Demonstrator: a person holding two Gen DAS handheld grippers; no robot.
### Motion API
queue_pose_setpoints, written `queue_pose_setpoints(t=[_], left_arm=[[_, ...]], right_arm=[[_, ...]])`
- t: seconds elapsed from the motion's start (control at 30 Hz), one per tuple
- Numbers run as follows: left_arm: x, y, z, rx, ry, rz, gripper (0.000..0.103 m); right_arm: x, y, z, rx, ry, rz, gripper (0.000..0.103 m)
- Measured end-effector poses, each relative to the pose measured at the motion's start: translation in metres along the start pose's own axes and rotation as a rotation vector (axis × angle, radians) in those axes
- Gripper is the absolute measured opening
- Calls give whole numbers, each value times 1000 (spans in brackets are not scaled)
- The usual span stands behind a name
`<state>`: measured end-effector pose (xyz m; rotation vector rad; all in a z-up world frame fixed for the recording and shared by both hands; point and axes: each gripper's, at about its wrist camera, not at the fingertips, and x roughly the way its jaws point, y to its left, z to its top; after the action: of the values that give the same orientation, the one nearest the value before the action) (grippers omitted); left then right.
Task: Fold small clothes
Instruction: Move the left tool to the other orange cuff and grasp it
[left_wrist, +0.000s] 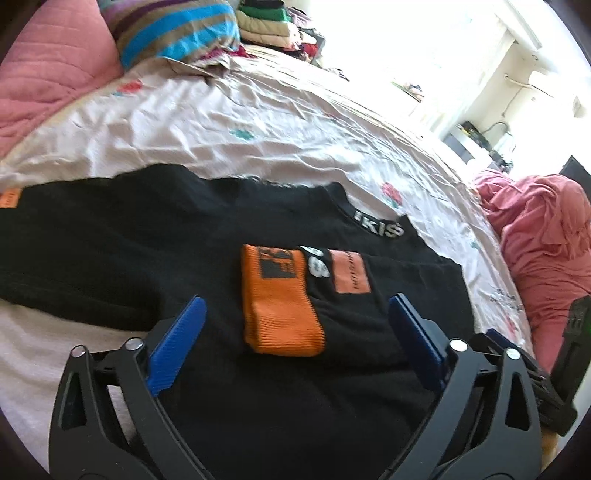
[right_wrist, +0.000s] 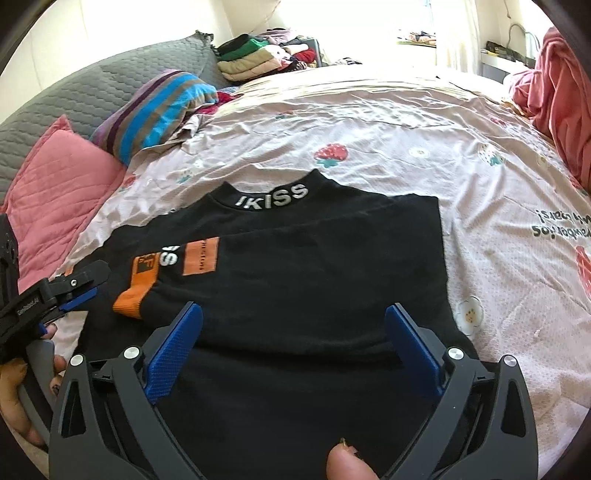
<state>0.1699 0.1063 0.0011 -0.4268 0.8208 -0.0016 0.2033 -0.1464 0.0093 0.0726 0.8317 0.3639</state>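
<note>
One view only: fingertip (right_wrist: 349, 463).

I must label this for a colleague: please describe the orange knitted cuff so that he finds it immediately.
On the strawberry-print bedsheet lies a black top, collar away from the camera. The orange cuff ends a sleeve folded across its chest. Unlike the flat orange patch beside it, it is ribbed.

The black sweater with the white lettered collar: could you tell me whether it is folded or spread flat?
Partly folded: the black sweater has an orange-cuffed sleeve laid across its front.
</note>
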Motion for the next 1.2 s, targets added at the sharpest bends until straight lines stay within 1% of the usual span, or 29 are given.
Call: queue_pose_setpoints(t=[0.23, 0.37, 0.6, 0.73, 0.9, 1.07, 1.13, 1.2], left_arm=[[-13, 15, 5, -24, -34, 42, 94], [-21, 25, 8, -36, -59, 88, 94], [-39, 51, 15, -99, -110, 135, 94], [-52, 68, 19, -132, -143, 190, 94], [-63, 89, 20, -189, -166, 208, 94], [-72, 105, 20, -225, -185, 247, 94], [-75, 113, 21, -241, -190, 251, 94], [-79, 127, 20, -276, -194, 282, 94]], right_arm=[[-3, 25, 8, -38, -19, 36, 99], [-3, 42, 13, -68, -30, 52, 99], [-1, 72, 21, -122, -43, 84, 99], [0, 92, 25, -149, -48, 106, 99], [4, 114, 28, -177, -51, 135, 99], [6, 139, 30, -216, -60, 166, 99], [8, 149, 30, -233, -62, 180, 99], [9, 157, 30, -246, -63, 192, 99]])
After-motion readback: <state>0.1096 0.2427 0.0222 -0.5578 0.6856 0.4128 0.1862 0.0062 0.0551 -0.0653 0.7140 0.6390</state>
